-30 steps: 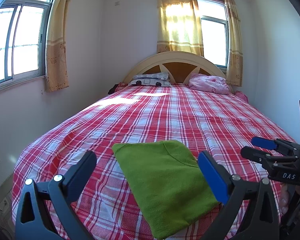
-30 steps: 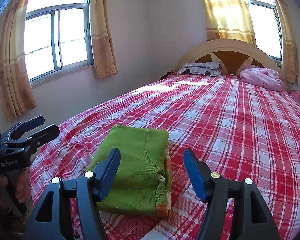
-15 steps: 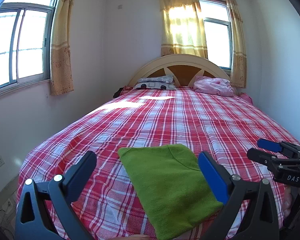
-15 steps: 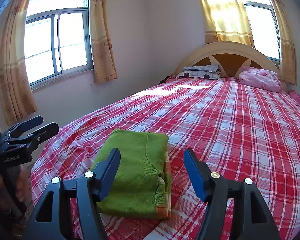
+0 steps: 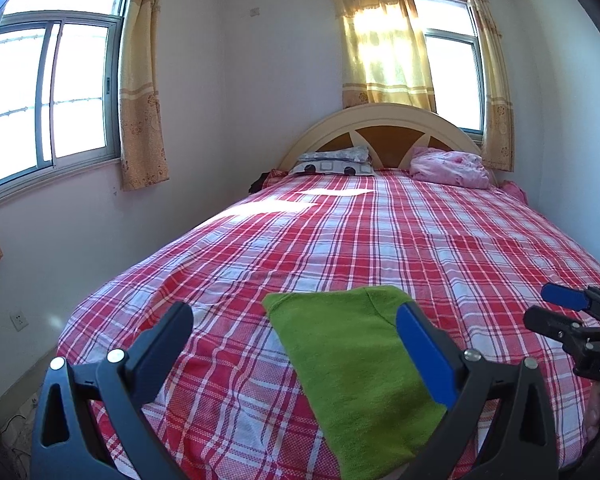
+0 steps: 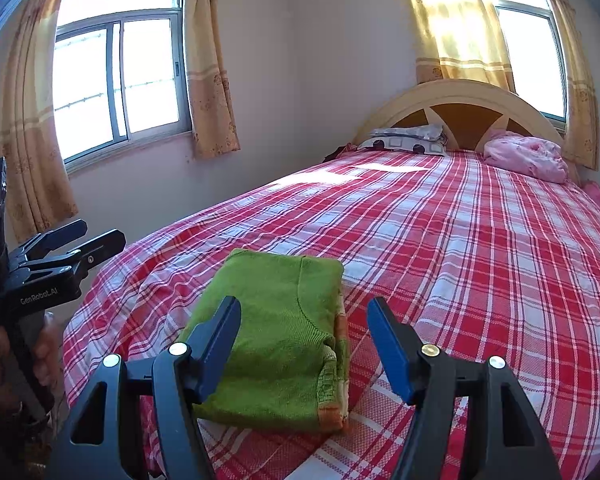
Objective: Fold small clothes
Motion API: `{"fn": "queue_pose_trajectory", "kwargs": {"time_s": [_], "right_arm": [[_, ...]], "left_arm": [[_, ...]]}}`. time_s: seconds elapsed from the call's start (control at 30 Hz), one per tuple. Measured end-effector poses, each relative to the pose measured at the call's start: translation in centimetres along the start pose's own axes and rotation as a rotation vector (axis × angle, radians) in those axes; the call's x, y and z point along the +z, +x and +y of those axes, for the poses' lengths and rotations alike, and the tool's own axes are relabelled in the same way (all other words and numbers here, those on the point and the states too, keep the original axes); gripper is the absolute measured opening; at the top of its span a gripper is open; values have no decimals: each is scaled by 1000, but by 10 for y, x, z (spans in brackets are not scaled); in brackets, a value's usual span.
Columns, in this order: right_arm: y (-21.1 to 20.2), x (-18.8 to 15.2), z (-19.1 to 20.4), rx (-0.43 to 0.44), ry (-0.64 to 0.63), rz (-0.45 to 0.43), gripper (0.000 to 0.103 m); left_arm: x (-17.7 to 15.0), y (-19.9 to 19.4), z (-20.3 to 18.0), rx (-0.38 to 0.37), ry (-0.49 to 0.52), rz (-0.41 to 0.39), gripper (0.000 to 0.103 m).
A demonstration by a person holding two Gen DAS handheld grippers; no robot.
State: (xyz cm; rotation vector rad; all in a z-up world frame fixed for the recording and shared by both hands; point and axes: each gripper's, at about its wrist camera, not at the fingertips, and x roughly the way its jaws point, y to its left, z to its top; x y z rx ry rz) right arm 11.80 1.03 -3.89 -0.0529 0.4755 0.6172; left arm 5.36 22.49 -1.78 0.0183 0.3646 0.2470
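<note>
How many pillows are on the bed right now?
2, both at the headboard: a grey patterned pillow on the left and a pink pillow on the right. More bedding may be hidden behind them.

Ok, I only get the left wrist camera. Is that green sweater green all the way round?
Observer: No. The right wrist camera shows an orange band along the green sweater's near side edge.
Operator: Is it folded thick?
Observer: Yes, layers show stacked at that edge, and it lies flat on the checked bedspread.
Operator: Can you see who holds my gripper?
Observer: Only a hand wrapped round the left gripper's handle.
</note>
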Motion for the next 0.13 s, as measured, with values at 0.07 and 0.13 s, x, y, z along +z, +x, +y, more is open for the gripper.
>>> {"fn": "queue_pose_trajectory", "kwargs": {"time_s": [0.07, 0.13], "right_arm": [[1, -1, 2, 1, -4, 3, 66], [1, -1, 2, 2, -5, 4, 66]], "left_arm": [[0, 1, 4, 0, -15, 3, 103], [-1, 2, 6, 4, -18, 4, 103]]}}
